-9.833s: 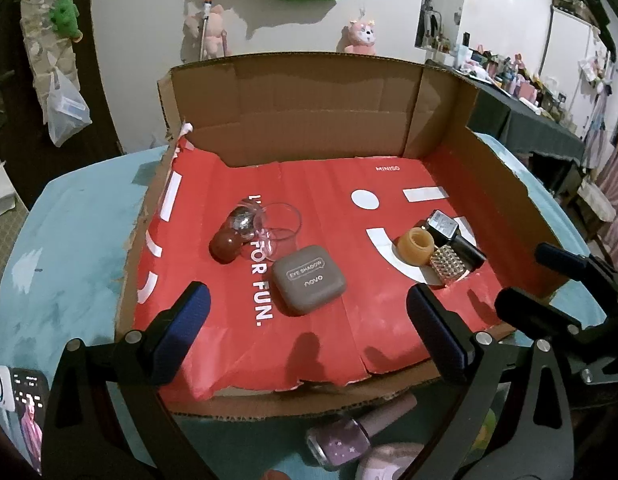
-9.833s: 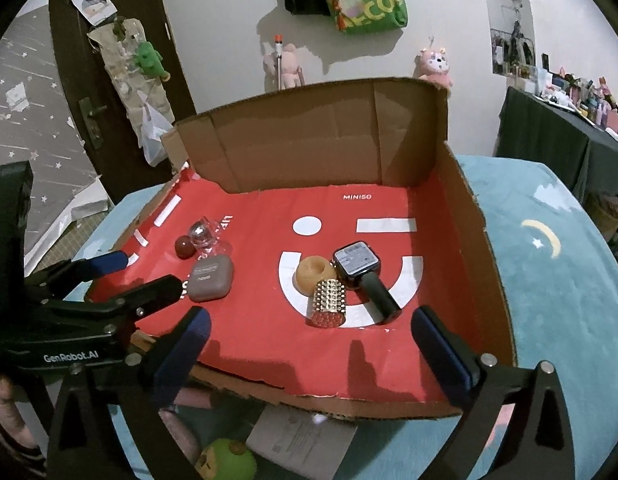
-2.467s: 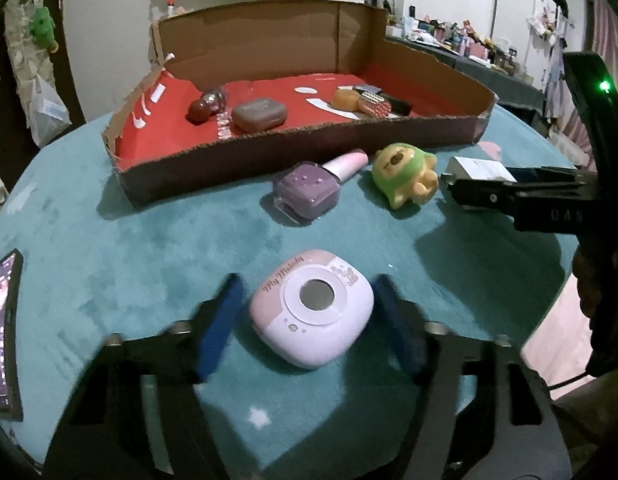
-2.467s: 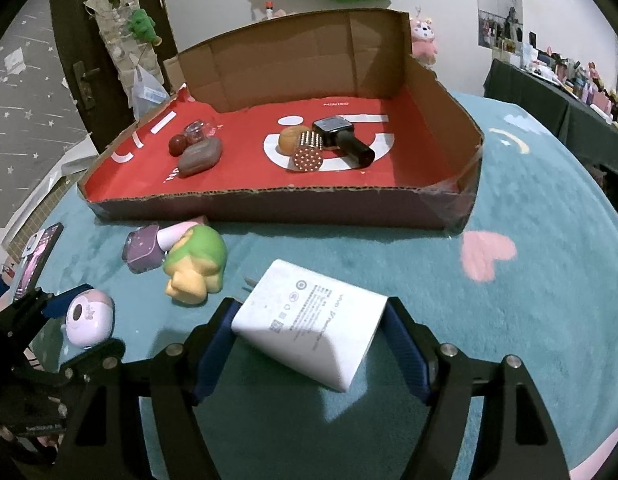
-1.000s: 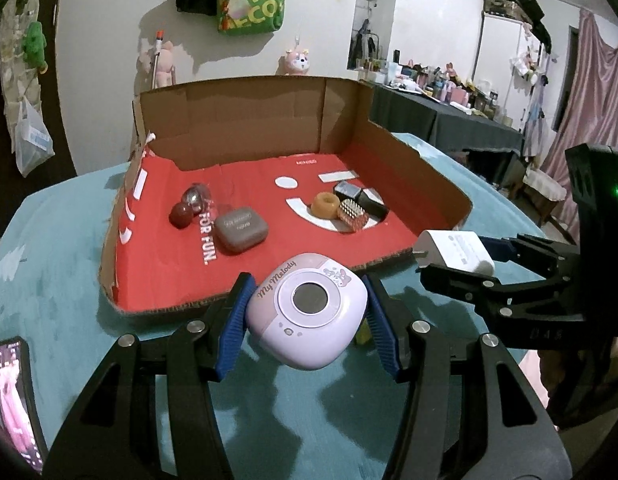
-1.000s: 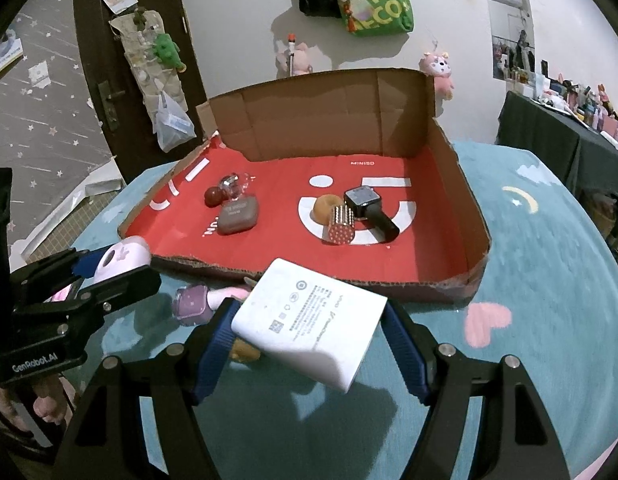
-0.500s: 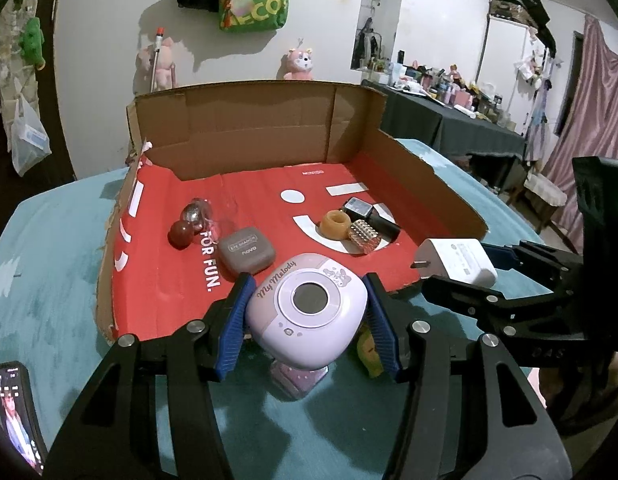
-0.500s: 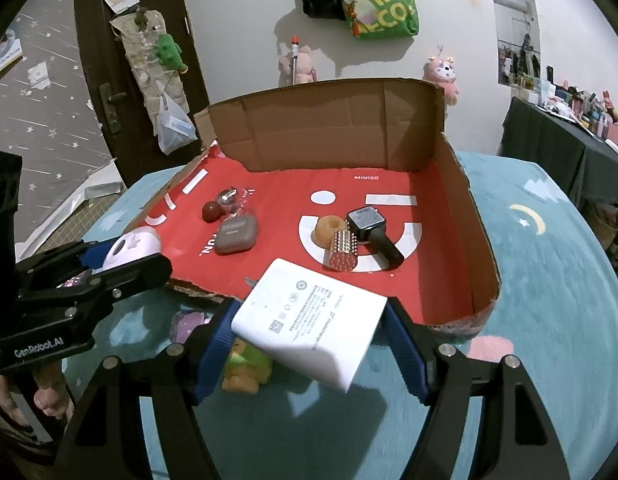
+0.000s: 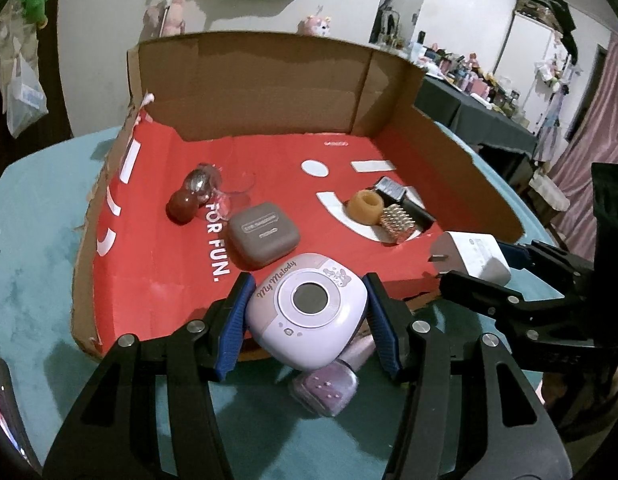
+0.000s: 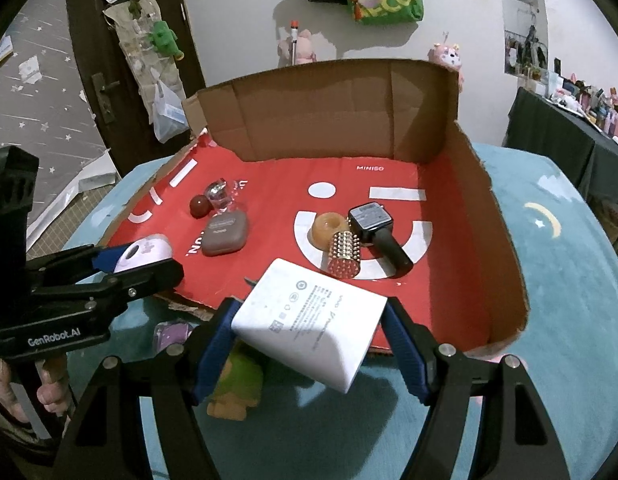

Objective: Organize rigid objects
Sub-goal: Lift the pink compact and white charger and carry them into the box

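While both of your grippers are loaded, you are in the carrying step, bringing two items over the near edge of the cardboard box [image 9: 393, 92] with the red liner. Your left gripper [image 9: 307, 322] is clamped on the pink toy camera [image 9: 309, 312], its blue pads pressing the two sides, and the camera hangs above the box's low front wall, just short of the grey eyeshadow case [image 9: 264, 234]. Your right gripper [image 10: 311, 344] is clamped on the white charger [image 10: 309, 318], held tilted with its printed face up, above that same front edge and near the studded gold roller [image 10: 344, 254]. Inside the box the brown ball [image 9: 181, 207] and a clear glass piece sit to the left, and the orange ring [image 9: 365, 208], the roller and the black smartwatch [image 10: 371, 218] cluster on the right. Still outside on the teal tabletop [image 10: 569, 264] are the purple nail polish bottle [image 9: 325, 386] and the green figurine [image 10: 237, 388], both below your grippers. My read is that the next move calls for carrying each item further in over bare red liner, lowering it until it rests flat, and only then letting the pads part. Pick spots apart from the things already lying there, so you knock nothing aside.
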The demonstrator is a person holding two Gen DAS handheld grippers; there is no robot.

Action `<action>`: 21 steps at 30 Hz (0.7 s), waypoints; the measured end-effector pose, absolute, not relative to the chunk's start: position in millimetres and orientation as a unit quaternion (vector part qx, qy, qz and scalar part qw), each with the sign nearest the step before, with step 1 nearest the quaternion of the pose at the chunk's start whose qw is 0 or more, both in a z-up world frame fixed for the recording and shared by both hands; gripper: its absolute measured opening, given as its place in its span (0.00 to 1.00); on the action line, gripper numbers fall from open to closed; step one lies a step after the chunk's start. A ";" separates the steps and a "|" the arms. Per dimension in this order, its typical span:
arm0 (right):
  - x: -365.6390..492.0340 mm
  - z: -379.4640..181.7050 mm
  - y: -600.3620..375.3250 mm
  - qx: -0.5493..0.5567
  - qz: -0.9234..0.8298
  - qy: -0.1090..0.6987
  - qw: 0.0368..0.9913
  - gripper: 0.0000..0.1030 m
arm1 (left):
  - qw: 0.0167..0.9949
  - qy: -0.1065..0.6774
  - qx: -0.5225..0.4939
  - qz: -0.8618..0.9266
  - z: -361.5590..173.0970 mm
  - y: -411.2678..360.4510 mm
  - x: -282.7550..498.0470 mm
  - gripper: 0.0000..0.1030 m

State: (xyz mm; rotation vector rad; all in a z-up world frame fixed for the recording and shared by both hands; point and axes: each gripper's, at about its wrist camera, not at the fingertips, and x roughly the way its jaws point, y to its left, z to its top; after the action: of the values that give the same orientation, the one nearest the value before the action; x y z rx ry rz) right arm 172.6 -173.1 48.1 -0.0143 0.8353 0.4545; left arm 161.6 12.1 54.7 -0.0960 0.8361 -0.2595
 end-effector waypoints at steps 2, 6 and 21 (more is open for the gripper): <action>179.2 44.1 -172.0 -0.003 0.223 0.410 0.884 0.73 | 0.902 0.410 -0.047 -0.127 51.6 12.6 165.9 0.51; 185.8 44.0 -170.0 -0.004 0.226 0.412 0.883 0.73 | 0.897 0.421 -0.047 -0.128 46.4 11.1 174.3 0.51; 208.7 30.9 -153.9 -0.010 0.250 0.443 0.861 0.73 | 0.886 0.447 -0.045 -0.115 28.4 15.5 193.9 0.51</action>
State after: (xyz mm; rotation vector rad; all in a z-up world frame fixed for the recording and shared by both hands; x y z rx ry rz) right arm 208.7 -153.9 30.9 -0.0201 0.9305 0.5252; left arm 193.9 15.5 28.4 -0.0944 0.9303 -0.2382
